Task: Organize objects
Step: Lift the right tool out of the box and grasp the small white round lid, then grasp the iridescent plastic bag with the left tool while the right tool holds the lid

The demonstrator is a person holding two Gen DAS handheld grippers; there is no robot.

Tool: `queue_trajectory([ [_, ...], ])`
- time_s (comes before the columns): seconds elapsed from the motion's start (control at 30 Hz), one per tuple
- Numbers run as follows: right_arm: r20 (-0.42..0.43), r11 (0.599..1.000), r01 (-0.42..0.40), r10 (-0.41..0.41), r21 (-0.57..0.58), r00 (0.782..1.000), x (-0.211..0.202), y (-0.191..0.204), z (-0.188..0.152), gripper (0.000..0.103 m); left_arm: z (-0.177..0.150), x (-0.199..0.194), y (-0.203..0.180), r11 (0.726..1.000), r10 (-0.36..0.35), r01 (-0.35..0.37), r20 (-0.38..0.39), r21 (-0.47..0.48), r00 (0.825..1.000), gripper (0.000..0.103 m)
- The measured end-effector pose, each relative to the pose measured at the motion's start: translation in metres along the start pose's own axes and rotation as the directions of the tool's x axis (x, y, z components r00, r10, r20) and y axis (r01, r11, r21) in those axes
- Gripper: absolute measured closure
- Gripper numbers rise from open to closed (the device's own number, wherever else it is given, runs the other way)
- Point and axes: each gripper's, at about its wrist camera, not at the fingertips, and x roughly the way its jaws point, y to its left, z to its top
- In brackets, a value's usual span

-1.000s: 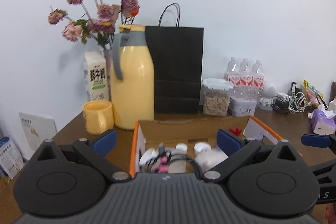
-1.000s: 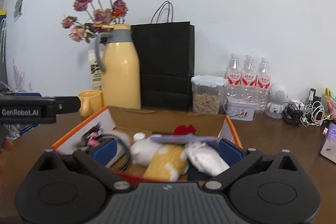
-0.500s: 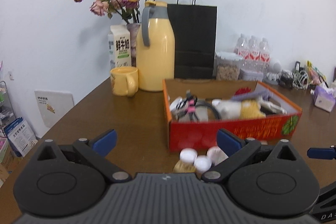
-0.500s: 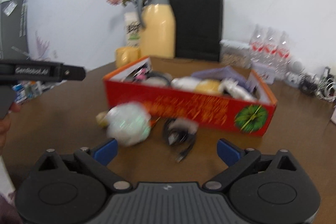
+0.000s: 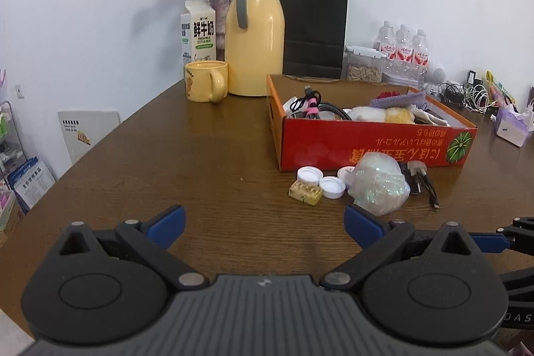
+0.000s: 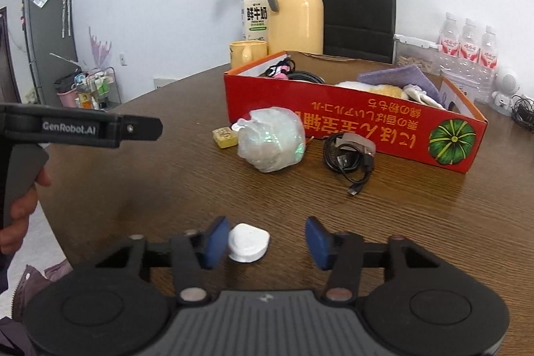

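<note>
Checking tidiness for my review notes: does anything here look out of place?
Yes. Caps, a yellow block, a plastic bundle and a cable lie loose on the table beside the red box, not inside.

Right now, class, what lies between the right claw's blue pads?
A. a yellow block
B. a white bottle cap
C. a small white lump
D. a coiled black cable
C: the small white lump sits between the closing right claw pads, touching the left one only.
</note>
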Motion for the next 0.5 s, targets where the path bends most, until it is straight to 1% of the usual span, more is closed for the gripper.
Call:
queue_trajectory([
  [0.1, -0.007, 1.0, -0.009, 0.009, -0.01, 1.0, 0.001, 0.003, -0.002, 0.064, -0.002, 0.0, 0.001, 1.0, -0.006, 0.006, -0.003, -0.006, 1.0, 0.0],
  [0.17, -0.016, 1.0, -0.018, 0.018, -0.017, 1.0, 0.003, 0.005, -0.003, 0.073, -0.002, 0.0, 0.0, 1.0, -0.009, 0.009, -0.005, -0.005, 1.0, 0.0],
  [0.2, -0.023, 1.0, -0.023, 0.023, -0.019, 0.999, 0.005, 0.005, -0.004, 0.076, -0.002, 0.001, 0.0, 1.0, -0.01, 0.01, -0.007, -0.004, 1.0, 0.0],
  [0.37, -0.001, 0.999, -0.035, 0.035, -0.015, 0.999, 0.003, 0.003, -0.005, 0.077, -0.002, 0.004, -0.004, 1.0, -0.018, 0.018, -0.016, -0.001, 1.0, 0.0],
  [0.5, 0.03, 1.0, -0.016, 0.016, 0.004, 0.999, 0.0, -0.006, -0.002, 0.077, 0.0, 0.01, -0.01, 1.0, -0.028, 0.029, -0.023, 0.012, 0.999, 0.0],
])
